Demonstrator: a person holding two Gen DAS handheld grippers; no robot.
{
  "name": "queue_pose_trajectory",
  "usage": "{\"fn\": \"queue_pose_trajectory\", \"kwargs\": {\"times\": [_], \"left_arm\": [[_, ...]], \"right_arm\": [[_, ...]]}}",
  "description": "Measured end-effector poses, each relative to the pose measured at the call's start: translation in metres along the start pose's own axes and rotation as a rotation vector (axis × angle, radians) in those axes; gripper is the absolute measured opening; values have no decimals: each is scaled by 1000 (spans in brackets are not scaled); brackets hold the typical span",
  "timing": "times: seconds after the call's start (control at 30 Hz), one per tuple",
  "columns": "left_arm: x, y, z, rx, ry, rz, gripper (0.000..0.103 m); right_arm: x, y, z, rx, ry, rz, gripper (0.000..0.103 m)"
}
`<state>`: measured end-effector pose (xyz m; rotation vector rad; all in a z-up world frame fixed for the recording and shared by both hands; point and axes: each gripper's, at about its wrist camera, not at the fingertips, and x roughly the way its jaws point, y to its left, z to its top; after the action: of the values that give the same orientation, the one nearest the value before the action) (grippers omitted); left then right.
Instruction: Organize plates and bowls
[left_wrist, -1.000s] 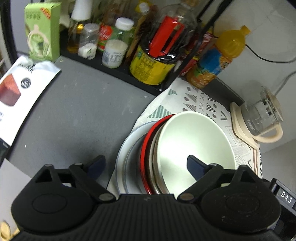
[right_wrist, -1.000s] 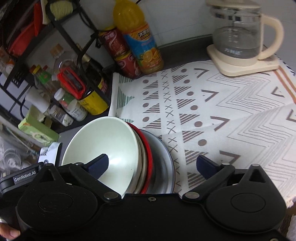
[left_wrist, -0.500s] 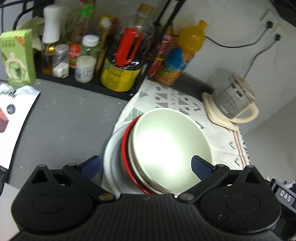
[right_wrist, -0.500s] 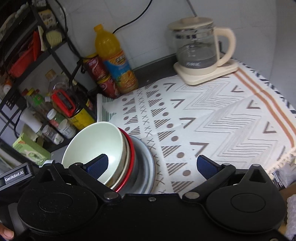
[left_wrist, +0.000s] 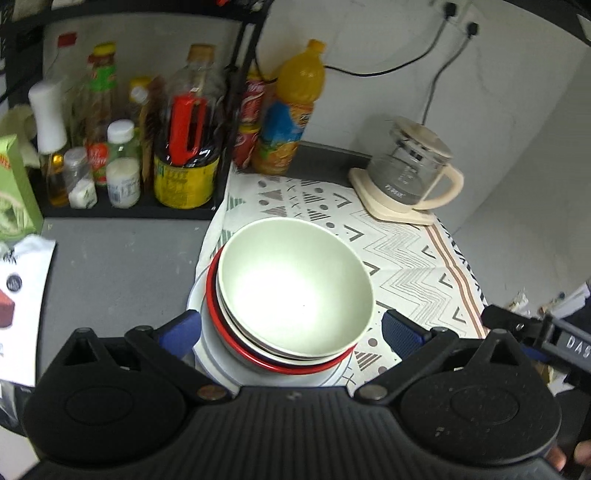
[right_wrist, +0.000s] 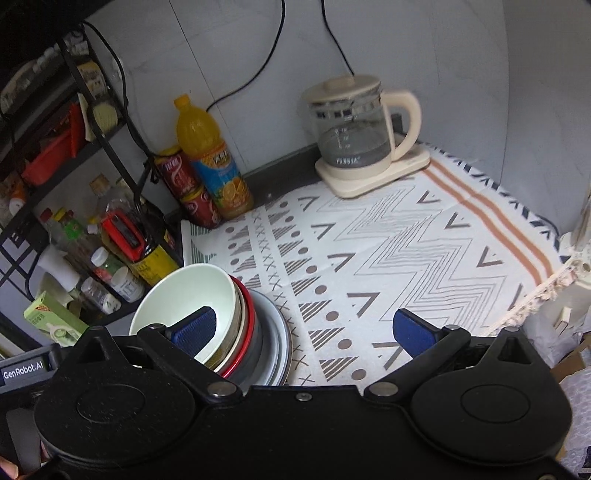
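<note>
Your left gripper (left_wrist: 291, 328) hangs wide open over the pale green bowl (left_wrist: 295, 284), gripping nothing. Your right gripper (right_wrist: 303, 328) is open too, the stack at its nine o'clock.

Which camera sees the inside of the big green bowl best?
The left wrist view: it looks almost straight down into the green bowl, showing its whole inside. The right wrist view sees the bowl from the side, partly hidden behind a blue fingertip.

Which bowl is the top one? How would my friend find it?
Find the patterned cloth beside the black bottle rack. At the cloth's edge nearest the rack sits a stack of dishes. The top bowl is pale green, plain inside, nested above the red-rimmed one.
</note>
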<state>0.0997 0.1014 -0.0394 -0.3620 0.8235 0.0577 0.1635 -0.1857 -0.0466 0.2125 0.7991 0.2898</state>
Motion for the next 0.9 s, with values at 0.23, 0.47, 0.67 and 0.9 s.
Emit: {"fn": "queue_pose_trajectory", "kwargs": {"times": [0.23,0.47,0.67,0.9], "left_arm": [[-23,-9,-3,80,-22,-15,103],[-50,-11,-9,107,-38,-55,103],[-69,-10,-14,116,-83,-47,103],[-84,-17,-23,185,-113,-46,103]], "right_arm": [[-31,-5,-3,9,-34,-18,103],[-54,8,-17,-71,-69,-63,103],[-64,13,-22,-86,-93,-73,103],[-78,20,-23,-114,-152,-95,103]]}}
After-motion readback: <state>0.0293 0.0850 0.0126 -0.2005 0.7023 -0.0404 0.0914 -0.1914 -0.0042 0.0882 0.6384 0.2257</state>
